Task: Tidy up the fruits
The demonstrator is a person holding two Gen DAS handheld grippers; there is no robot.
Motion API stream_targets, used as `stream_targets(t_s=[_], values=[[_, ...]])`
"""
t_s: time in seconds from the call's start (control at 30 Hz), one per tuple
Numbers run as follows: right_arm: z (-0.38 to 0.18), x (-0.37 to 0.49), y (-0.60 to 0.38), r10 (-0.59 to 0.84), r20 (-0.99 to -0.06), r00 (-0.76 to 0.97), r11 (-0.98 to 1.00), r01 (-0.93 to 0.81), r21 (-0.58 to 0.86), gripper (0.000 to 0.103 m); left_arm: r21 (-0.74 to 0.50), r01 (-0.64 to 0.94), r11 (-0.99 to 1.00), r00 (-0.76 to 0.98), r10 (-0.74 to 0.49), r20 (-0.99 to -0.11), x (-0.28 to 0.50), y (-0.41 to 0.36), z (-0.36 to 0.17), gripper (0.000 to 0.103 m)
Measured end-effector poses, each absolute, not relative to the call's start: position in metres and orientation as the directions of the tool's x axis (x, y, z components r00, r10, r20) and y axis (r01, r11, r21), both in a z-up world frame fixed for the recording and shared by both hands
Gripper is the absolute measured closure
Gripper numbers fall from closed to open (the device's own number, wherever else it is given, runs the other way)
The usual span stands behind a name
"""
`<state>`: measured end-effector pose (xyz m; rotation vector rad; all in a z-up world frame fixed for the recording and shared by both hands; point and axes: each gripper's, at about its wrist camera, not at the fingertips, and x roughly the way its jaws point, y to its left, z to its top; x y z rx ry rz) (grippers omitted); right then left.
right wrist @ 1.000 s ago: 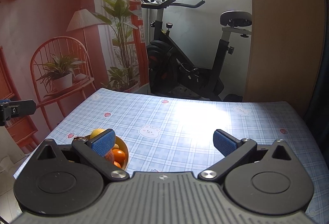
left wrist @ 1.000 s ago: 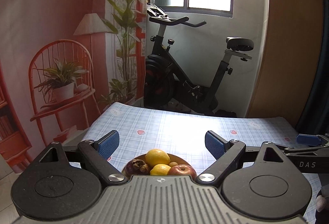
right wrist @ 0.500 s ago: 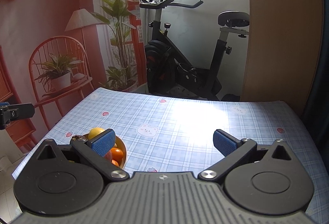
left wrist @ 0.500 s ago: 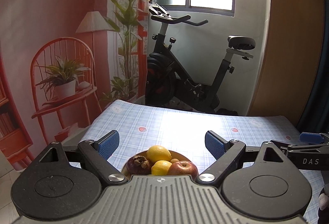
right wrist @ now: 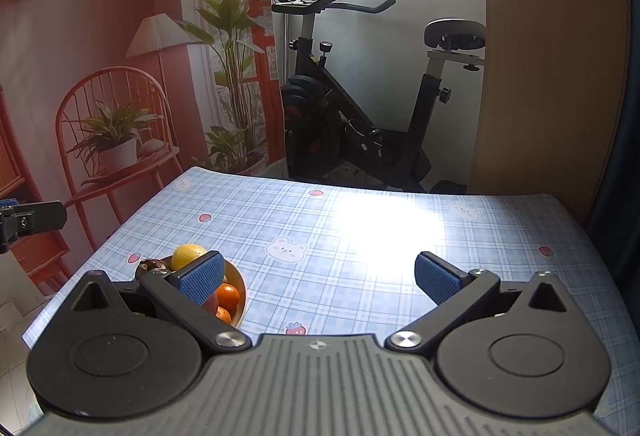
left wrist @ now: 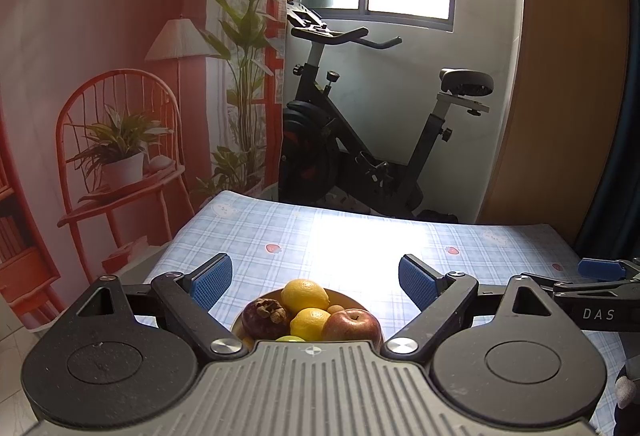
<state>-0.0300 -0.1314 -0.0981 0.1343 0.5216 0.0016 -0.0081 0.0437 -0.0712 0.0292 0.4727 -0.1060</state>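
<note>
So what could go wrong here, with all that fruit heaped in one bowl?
The fruit is piled up in the bowl, so taking the top lemon with the open left gripper might nudge the apple over the rim. The bowl also sits near the table's left edge, so a push could slide it off.

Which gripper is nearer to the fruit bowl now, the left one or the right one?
Left. The left gripper is open directly over the fruit bowl, with the bowl between its fingers. The right gripper is open over bare tablecloth, with the bowl off to its left.
</note>
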Motion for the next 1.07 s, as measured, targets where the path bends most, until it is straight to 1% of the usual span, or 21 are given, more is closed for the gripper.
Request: stream_targets(t_s=[1.07], values=[[-0.0995, -0.0307, -0.1292, 0.039, -0.498, 0.866, 0.991, 0.030, 0.130, 0.000, -0.009, 0.100, 0.995, 0.884, -0.093, -0.458, -0.0100, 0.0403, -0.0725, 0.011]])
